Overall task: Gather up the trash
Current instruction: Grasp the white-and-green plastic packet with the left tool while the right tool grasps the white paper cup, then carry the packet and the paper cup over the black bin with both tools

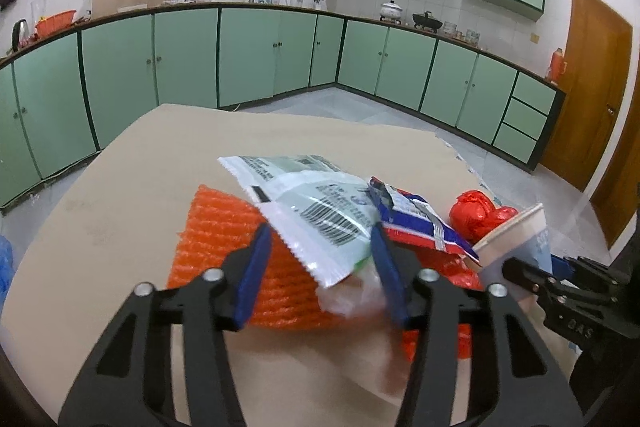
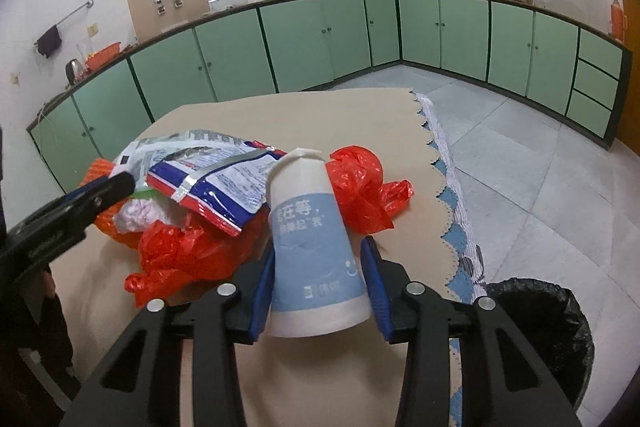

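On the left wrist view, my left tool [image 1: 320, 259] is spread wide around the white-green wrapper [image 1: 316, 211], whose long axis runs from far left to near right, its serrated end toward me, lying over the orange foam net [image 1: 224, 251] on the bench [image 1: 120, 171]. On the right wrist view, my right tool [image 2: 318, 279] pinches the paper cup [image 2: 316, 247], its long axis pointing away, narrow base far, rim toward me. The bin [image 2: 560, 339] sits low on the right.
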A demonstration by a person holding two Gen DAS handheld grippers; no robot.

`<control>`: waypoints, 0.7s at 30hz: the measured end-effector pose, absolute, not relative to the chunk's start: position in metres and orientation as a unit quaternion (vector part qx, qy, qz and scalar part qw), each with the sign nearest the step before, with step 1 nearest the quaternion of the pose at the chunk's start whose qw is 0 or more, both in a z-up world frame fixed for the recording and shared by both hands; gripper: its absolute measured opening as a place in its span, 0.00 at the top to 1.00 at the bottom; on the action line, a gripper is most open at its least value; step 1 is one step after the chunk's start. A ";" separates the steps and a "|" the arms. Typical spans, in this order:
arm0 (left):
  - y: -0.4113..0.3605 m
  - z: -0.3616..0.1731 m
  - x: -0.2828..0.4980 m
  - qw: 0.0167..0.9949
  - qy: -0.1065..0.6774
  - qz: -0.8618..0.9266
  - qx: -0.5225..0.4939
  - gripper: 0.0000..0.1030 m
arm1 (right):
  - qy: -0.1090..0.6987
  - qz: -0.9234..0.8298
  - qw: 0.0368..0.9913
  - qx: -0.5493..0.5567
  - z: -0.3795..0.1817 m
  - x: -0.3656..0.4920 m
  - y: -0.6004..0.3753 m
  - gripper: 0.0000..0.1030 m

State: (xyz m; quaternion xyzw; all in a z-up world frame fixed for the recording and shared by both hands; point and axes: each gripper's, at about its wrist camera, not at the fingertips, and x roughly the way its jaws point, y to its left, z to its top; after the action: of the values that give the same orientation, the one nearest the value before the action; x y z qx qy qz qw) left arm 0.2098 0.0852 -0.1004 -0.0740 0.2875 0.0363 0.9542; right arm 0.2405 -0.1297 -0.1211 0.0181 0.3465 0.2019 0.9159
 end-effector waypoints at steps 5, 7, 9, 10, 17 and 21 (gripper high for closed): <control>0.085 -0.107 0.215 0.951 0.297 0.036 -0.077 0.87 | 0.345 0.203 0.916 0.015 -0.120 0.240 -0.129 0.60; 0.084 -0.107 0.213 0.953 0.291 0.040 -0.078 0.92 | 0.342 0.204 0.917 0.011 -0.120 0.238 -0.128 0.60; 0.083 -0.104 0.209 0.955 0.284 0.042 -0.077 0.97 | 0.340 0.206 0.917 0.009 -0.119 0.237 -0.127 0.60; 0.082 -0.102 0.206 0.957 0.278 0.039 -0.077 0.97 | 0.339 0.206 0.918 0.010 -0.118 0.236 -0.127 0.60; 0.081 -0.089 0.179 0.964 0.250 0.041 -0.080 1.00 | 0.330 0.209 0.921 0.015 -0.113 0.231 -0.128 0.60; 0.077 -0.080 0.160 0.969 0.231 0.045 -0.075 1.00 | 0.322 0.214 0.922 0.013 -0.106 0.226 -0.126 0.60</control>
State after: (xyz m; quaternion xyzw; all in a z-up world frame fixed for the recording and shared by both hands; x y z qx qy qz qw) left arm 0.1602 0.0772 -0.0804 -0.0753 0.2313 0.0448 0.9689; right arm 0.2261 -0.1265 -0.1056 0.0128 0.3225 0.2136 0.9221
